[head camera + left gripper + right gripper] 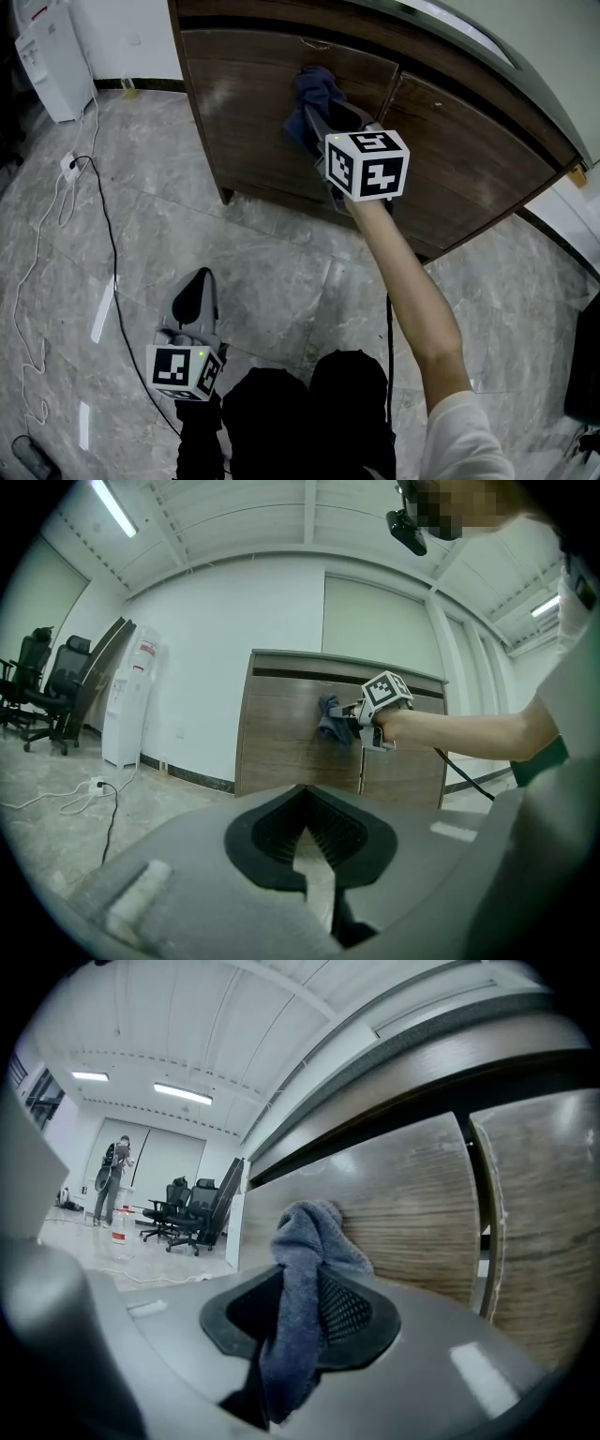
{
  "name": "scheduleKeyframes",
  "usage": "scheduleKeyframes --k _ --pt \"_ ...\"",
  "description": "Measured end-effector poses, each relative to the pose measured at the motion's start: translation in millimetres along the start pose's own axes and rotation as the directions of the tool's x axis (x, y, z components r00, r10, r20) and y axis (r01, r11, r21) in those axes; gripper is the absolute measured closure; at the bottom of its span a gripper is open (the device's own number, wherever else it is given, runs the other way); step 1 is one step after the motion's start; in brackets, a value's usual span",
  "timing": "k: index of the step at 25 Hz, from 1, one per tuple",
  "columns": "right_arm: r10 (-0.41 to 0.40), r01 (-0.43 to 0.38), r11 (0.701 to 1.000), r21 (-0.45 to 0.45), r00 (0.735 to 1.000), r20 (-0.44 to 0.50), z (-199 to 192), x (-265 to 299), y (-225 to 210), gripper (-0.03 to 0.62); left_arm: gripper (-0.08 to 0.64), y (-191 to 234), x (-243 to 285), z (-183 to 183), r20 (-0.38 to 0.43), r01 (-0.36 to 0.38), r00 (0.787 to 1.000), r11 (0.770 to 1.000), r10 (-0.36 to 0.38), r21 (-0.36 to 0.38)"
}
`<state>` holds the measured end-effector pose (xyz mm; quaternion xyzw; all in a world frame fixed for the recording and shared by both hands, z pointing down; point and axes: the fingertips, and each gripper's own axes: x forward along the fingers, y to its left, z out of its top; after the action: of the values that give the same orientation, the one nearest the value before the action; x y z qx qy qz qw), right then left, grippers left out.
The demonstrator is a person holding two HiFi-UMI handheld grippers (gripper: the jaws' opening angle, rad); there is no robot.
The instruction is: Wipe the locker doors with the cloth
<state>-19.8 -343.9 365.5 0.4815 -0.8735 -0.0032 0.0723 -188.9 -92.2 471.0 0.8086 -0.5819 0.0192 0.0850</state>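
The right gripper (330, 117) is clenched on the cloth (314, 89), pressing it to the left locker door (248, 112) near its top for wiping; the left gripper (199, 289), back from that door, seems closed, empty

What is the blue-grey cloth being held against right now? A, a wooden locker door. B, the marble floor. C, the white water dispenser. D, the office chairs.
A: the right gripper, jaws clamped on the blue-grey cloth, holds it up against the wooden locker door, near the door's top edge.
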Motion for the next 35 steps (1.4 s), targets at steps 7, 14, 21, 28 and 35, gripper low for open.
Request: scheduleKeyframes --k 7,14,21,28,35 --pt "0.004 -0.004 1.0 -0.015 0.999 0.047 36.2 -0.3 1.2 0.488 0.558 -0.7 -1.2 5.0 0.001 -0.002 1.0 1.0 0.002 -0.005" --pt "0.003 -0.001 0.999 -0.04 0.998 0.064 52.1 -0.2 3.3 0.488 0.558 -2.2 -0.2 2.8 -0.001 0.002 1.0 1.0 -0.002 -0.015" --pt "-0.002 0.003 1.0 -0.027 0.998 0.058 36.7 5.7 6.8 0.488 0.557 1.9 -0.3 -3.7 0.001 0.004 1.0 1.0 -0.004 -0.012" --pt "0.006 -0.006 1.0 -0.012 0.999 0.038 10.8 14.8 13.7 0.488 0.557 8.5 -1.2 -6.1 -0.004 -0.007 1.0 1.0 0.007 -0.012" --pt "0.017 -0.017 1.0 0.005 1.0 0.001 -22.1 23.4 20.4 0.488 0.558 10.8 1.6 -13.8 -0.019 -0.007 1.0 1.0 0.007 -0.018"
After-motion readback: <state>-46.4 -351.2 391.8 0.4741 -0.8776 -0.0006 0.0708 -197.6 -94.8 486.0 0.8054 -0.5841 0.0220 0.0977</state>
